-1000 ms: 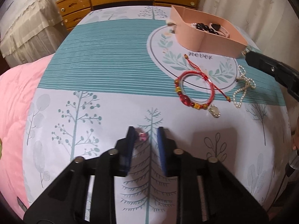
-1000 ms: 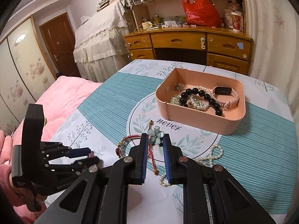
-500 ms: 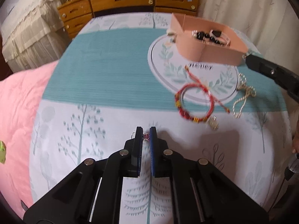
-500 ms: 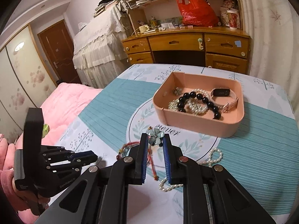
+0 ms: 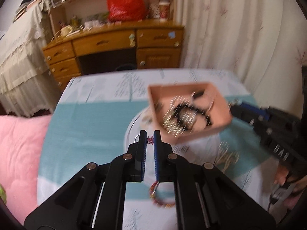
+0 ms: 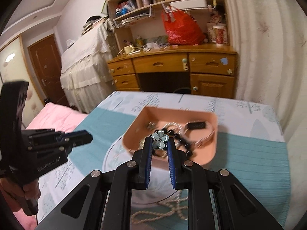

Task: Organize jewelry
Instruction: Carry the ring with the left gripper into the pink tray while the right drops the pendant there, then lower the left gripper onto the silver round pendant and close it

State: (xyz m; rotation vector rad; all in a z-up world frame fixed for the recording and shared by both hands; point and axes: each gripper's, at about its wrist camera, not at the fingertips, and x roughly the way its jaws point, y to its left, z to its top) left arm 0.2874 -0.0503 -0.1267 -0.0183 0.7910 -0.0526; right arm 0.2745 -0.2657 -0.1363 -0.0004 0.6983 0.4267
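A: Step in hand? We carry two pieces to the pink tray (image 6: pixel 211 149): right gripper (image 6: pixel 159 143) pinches one flower brooch (image 6: pixel 159 140) above its near rim; left gripper (image 5: pixel 150 140) pinches one small pink trinket (image 5: pixel 150 140), just short of it.

B: Next we must clear the rim, then release. One red bracelet (image 5: pixel 163 203) and one pearl strand (image 6: pixel 163 211) lie on the bedspread (image 6: pixel 119 122).

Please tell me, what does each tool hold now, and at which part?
The left tool pinches a small pink ring at its pink top. The right tool grips a blue flower brooch by its lower petals.
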